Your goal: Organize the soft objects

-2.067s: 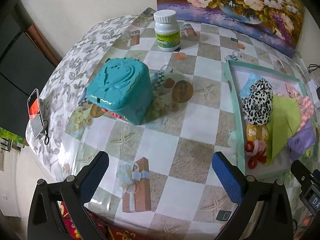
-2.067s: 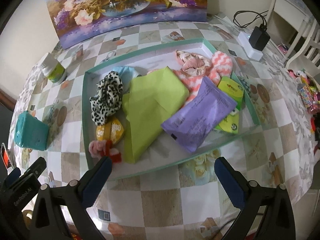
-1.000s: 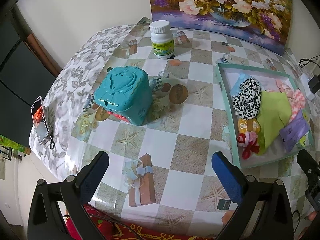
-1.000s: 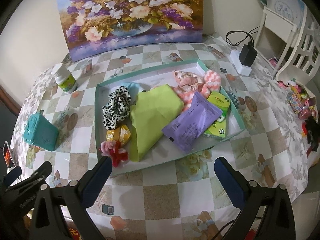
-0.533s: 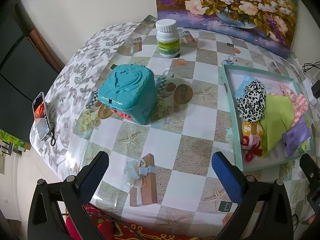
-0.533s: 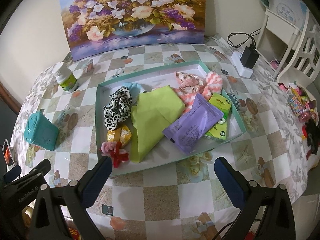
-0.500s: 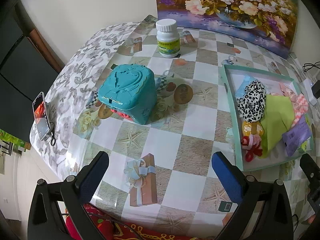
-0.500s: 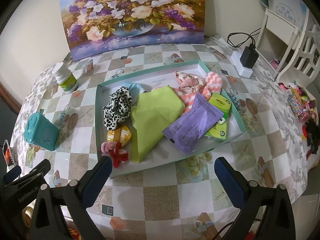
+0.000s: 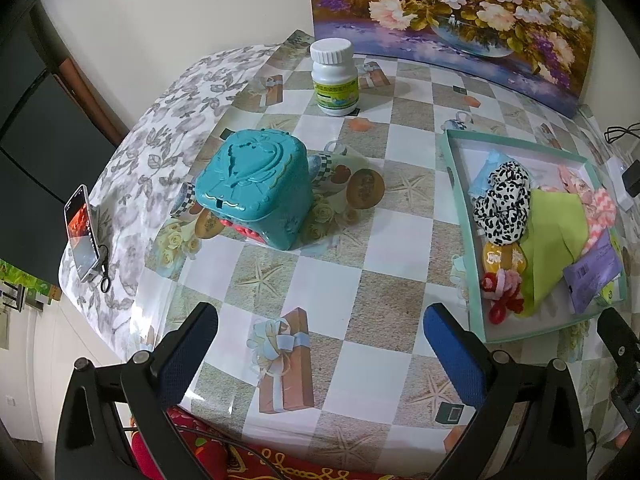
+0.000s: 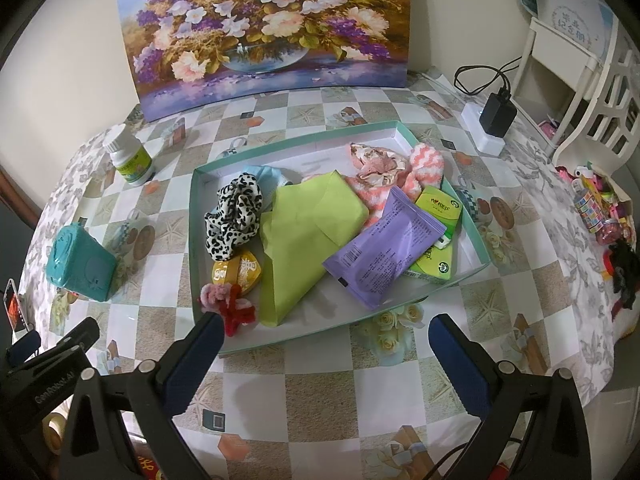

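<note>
A teal-rimmed tray holds a leopard scrunchie, a green cloth, a purple packet, green tissue packs, a pink striped sock, a yellow pouch and a red-pink hair tie. My right gripper is open above the table, in front of the tray's near edge. My left gripper is open over the table's front edge, left of the tray. Both are empty.
A teal lidded box sits left of the tray. A white pill bottle stands at the back before a flower painting. A phone lies at the left edge. A charger sits at the back right.
Both grippers have drawn back and risen a little from the table, so more of the table shows. Nothing on the table has moved.
</note>
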{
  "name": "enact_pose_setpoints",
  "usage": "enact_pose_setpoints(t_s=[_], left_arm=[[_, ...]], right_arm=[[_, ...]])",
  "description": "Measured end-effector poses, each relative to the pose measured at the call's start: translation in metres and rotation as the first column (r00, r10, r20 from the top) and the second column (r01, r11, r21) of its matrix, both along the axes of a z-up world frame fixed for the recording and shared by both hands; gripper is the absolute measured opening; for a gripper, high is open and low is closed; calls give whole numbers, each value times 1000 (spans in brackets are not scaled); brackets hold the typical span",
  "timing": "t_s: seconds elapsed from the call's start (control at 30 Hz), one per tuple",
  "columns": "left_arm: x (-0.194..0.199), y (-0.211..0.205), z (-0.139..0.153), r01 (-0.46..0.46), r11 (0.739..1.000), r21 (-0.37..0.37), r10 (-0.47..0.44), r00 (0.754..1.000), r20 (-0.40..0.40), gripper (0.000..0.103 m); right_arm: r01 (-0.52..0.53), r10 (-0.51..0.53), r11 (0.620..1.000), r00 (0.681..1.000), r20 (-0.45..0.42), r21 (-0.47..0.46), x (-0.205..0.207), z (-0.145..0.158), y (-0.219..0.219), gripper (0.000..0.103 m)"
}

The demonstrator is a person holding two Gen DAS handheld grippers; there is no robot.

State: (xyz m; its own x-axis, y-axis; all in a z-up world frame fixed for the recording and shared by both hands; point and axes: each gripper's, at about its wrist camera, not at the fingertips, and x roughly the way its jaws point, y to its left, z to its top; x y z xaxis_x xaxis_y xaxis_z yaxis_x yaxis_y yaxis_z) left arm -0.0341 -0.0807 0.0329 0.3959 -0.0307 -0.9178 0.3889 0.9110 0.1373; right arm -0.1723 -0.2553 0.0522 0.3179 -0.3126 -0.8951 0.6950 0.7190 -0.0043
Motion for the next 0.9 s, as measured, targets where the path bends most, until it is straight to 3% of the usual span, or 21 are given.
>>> enact_pose_setpoints(t_s=[0.9], left_arm=[[0,1,-1,-18,1000,-3,18,1000,-5,102]], right_arm=[[0,0,1000,1000,-4,0,1,-1,1,103]])
